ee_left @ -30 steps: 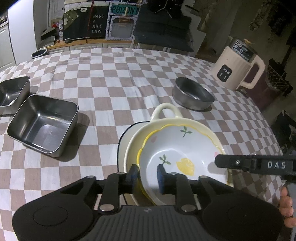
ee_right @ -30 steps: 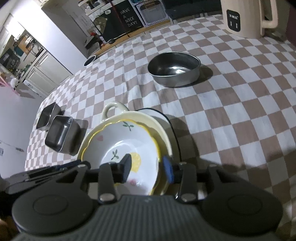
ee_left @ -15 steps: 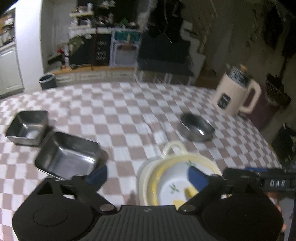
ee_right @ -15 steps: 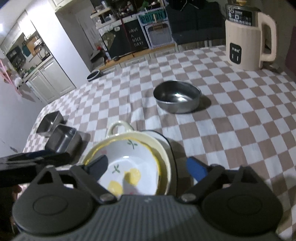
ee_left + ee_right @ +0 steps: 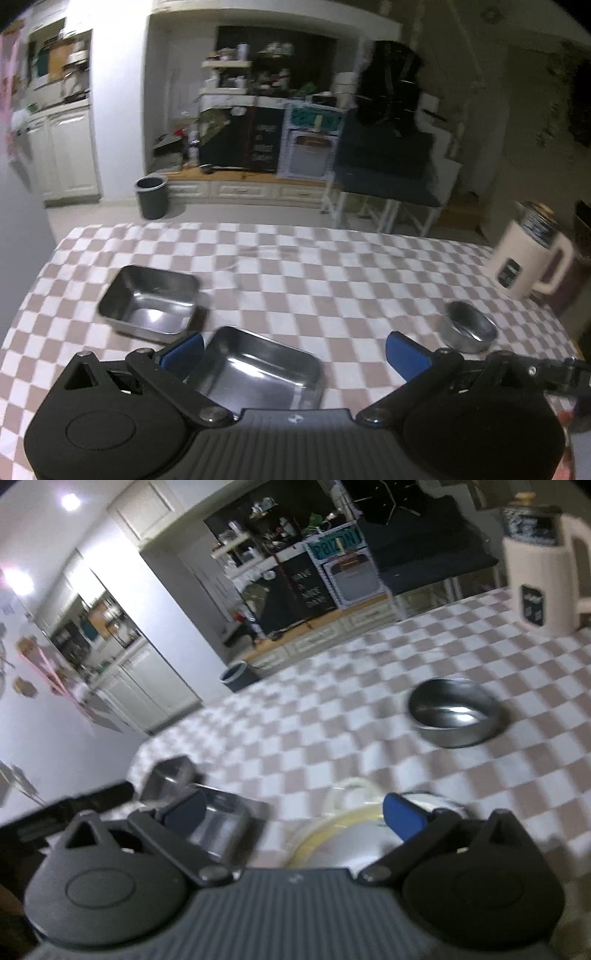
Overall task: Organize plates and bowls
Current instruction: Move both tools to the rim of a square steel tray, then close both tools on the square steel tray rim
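My left gripper (image 5: 295,350) hangs over the checked table, jaws opening wide with nothing gripped. The nearer square steel tray (image 5: 258,373) lies below and between its fingers, and a second square tray (image 5: 147,310) sits behind it to the left. A round steel bowl (image 5: 469,326) stands at the right. My right gripper (image 5: 293,814) is also opening and holds nothing. Just under its right finger sits the blurred yellow ceramic stack (image 5: 347,827), mostly hidden by the gripper body. The round steel bowl (image 5: 456,716) lies farther back on the right, and the square trays (image 5: 218,823) are at the left.
A cream electric kettle (image 5: 528,258) stands at the table's far right corner, also in the right wrist view (image 5: 539,565). The left gripper's black body (image 5: 74,808) shows at the left edge. A dark bin (image 5: 151,195) stands on the floor beyond the table.
Both grippers let go of the flowered bowl's rim, spread their jaws wide and rose back from it. The left view swung left onto the square trays; the bowl stays on the stack.
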The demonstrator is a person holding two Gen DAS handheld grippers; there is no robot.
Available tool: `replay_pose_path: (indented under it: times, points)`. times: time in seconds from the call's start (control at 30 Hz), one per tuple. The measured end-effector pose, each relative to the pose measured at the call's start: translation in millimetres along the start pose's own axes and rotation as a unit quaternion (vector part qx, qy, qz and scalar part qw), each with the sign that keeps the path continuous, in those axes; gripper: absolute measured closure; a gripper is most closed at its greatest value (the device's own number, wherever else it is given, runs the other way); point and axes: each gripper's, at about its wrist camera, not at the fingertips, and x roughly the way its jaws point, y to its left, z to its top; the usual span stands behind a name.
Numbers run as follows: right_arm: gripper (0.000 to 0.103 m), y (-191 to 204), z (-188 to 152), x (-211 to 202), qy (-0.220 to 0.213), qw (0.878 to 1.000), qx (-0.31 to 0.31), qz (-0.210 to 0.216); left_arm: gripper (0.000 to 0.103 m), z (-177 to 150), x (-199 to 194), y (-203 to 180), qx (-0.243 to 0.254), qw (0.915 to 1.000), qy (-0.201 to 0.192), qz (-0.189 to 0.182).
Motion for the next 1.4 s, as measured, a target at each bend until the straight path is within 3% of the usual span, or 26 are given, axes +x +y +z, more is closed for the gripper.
replay_pose_path:
  times: [0.23, 0.33, 0.47, 0.57, 0.83, 1.1, 1.23, 1.4]
  points:
    - [0.000, 18, -4, 59, 0.083, 0.994, 0.066, 0.012, 0.002, 4, 18, 41, -0.043, 0.9989, 0.013, 0.012]
    - [0.004, 20, -10, 74, 0.098, 0.993, 0.071, -0.001, 0.011, 4, 29, 52, -0.039, 0.9987, 0.024, 0.022]
    - [0.016, 23, -9, 93, 0.107, 0.992, 0.060, 0.006, 0.029, 2, 46, 71, -0.068, 0.9969, 0.039, 0.003]
    - [0.034, 34, -12, 108, 0.117, 0.991, 0.054, 0.026, 0.037, 1, 57, 78, -0.075, 0.9959, 0.049, 0.009]
    - [0.037, 49, -22, 133, 0.142, 0.988, 0.050, 0.009, 0.051, -7, 93, 87, -0.057, 0.9937, 0.093, 0.026]
    - [0.054, 50, -28, 148, 0.168, 0.985, 0.044, 0.006, 0.065, -13, 111, 98, -0.063, 0.9916, 0.108, 0.033]
    - [0.058, 48, -30, 148, 0.175, 0.984, 0.044, 0.007, 0.072, -16, 116, 96, -0.060, 0.9911, 0.116, 0.023]
    - [0.082, 48, -30, 148, 0.179, 0.983, 0.037, 0.007, 0.081, -20, 116, 92, -0.053, 0.9912, 0.120, 0.017]
